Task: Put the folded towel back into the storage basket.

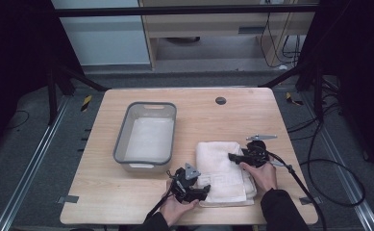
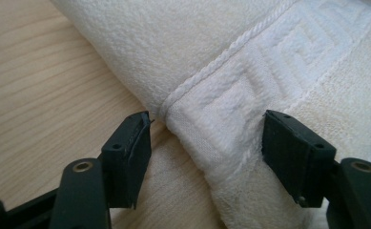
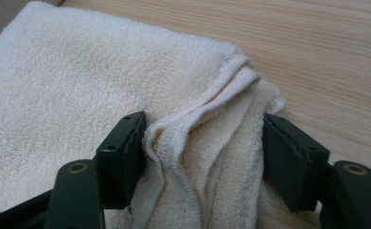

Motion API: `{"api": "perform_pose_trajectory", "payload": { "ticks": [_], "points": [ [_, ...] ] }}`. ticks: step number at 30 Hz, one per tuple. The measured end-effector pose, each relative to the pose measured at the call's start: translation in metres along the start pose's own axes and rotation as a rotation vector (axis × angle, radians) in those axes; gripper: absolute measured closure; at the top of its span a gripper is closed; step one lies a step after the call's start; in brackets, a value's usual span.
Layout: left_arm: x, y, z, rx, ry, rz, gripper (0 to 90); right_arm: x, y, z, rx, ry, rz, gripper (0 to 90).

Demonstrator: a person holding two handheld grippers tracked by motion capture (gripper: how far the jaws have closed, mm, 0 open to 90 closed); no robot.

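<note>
While no writing shows, both tools straddle the towel (image 1: 221, 168).

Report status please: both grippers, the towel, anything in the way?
Left gripper open, fingers astride towel corner. Right gripper open around bunched towel edge, no clamp yet. Grey basin sits apart; nothing blocks.

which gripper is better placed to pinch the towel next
Right, probably. The right gripper already has bunched edges of the folded towel between its jaws. The left gripper straddles a flatter patterned corner.
</note>
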State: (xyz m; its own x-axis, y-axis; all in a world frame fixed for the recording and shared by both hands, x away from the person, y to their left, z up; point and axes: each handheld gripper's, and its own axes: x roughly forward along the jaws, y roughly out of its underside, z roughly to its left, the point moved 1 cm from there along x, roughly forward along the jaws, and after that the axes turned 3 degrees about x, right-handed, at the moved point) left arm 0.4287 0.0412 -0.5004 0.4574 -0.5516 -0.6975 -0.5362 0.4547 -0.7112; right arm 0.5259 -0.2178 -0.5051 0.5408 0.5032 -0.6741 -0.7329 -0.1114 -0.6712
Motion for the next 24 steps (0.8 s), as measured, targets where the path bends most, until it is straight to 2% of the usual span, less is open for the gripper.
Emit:
{"api": "perform_pose_trajectory", "payload": {
  "ticks": [2,6,8,13,20,24],
  "points": [
    [0.001,-0.001,0.0,-0.014,0.006,0.008,35.7,0.0,0.0,0.0,0.003,-0.004,0.002,37.7],
    [0.002,-0.001,-0.001,-0.007,0.025,0.017,41.9,-0.001,0.0,0.0,0.024,-0.023,0.014,44.1],
    [0.002,-0.001,-0.003,0.007,0.018,0.019,44.2,-0.001,-0.001,0.0,0.034,-0.035,0.02,47.1],
    [0.004,-0.002,-0.005,-0.009,0.033,0.025,51.9,-0.001,-0.001,0.0,0.052,-0.057,0.03,55.0],
    [0.004,-0.002,0.003,-0.065,0.124,0.021,66.7,-0.003,-0.001,0.003,0.051,-0.066,0.022,63.2],
    [0.003,-0.001,0.005,-0.086,0.144,0.014,73.5,-0.006,-0.003,0.002,0.056,-0.085,0.018,66.2]
  ]
}}
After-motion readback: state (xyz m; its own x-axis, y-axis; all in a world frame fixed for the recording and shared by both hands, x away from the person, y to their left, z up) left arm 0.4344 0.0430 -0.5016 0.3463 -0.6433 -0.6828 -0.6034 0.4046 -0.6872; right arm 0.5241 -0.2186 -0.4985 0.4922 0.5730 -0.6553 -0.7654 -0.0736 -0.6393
